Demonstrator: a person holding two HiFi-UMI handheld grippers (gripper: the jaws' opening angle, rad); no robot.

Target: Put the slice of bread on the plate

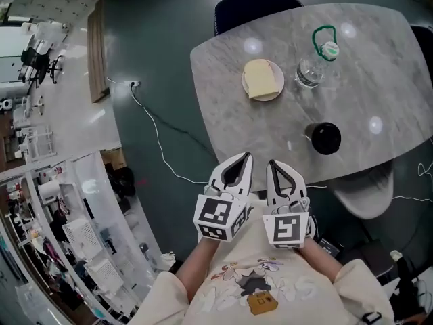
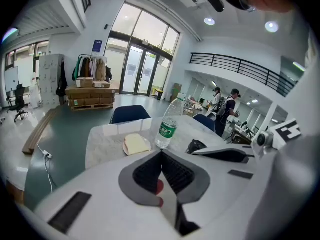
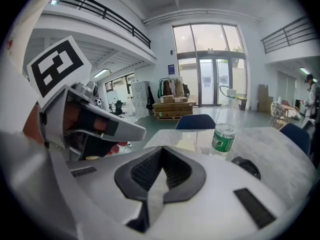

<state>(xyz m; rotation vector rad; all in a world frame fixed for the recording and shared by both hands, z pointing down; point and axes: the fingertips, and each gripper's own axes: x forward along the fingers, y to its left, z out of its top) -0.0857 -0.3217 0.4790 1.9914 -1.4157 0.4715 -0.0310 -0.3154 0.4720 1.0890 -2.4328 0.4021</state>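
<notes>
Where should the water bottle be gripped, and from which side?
I'd grip the water bottle around its round middle at the green label, jaws level, coming from the person's edge of the table. It stands upright and apart; the plate lies to its left, a black round thing nearer that edge.

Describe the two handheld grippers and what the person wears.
Both the left gripper and right gripper are white, with tapered fingers framing dark ribbed pads. Each carries a cube with black-and-white square markers. The person wears a cream sweatshirt with a cartoon print on the chest.
</notes>
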